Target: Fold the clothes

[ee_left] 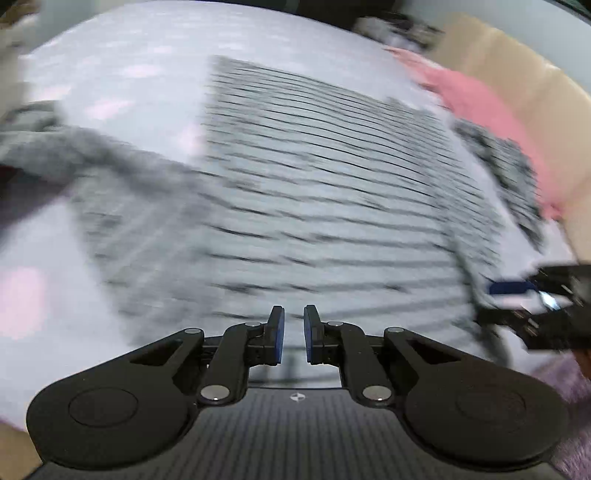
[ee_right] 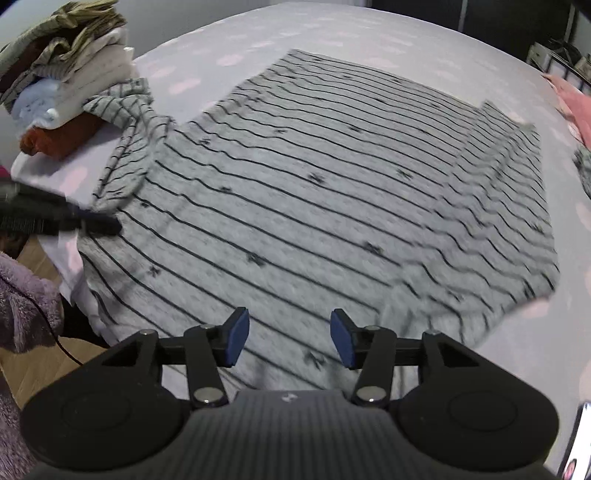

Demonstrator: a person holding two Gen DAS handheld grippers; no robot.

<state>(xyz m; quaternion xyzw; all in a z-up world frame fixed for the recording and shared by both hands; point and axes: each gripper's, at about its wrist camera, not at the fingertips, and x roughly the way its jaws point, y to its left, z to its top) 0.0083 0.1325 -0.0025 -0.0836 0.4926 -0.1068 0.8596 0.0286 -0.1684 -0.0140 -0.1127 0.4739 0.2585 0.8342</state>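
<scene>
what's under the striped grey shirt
The striped grey shirt lies spread on a pale bedsheet with pink spots, which shows all around it. Whatever is directly beneath the fabric is covered.

Smeared by motion blur across the left wrist view: striped grey shirt (ee_left: pixel 314 177), its left sleeve (ee_left: pixel 92 158) a grey streak. Cut off at the right wrist view's edges: stack of folded clothes (ee_right: pixel 66 77), pink garment (ee_right: pixel 572 107), blurred left gripper (ee_right: pixel 88 221).
</scene>
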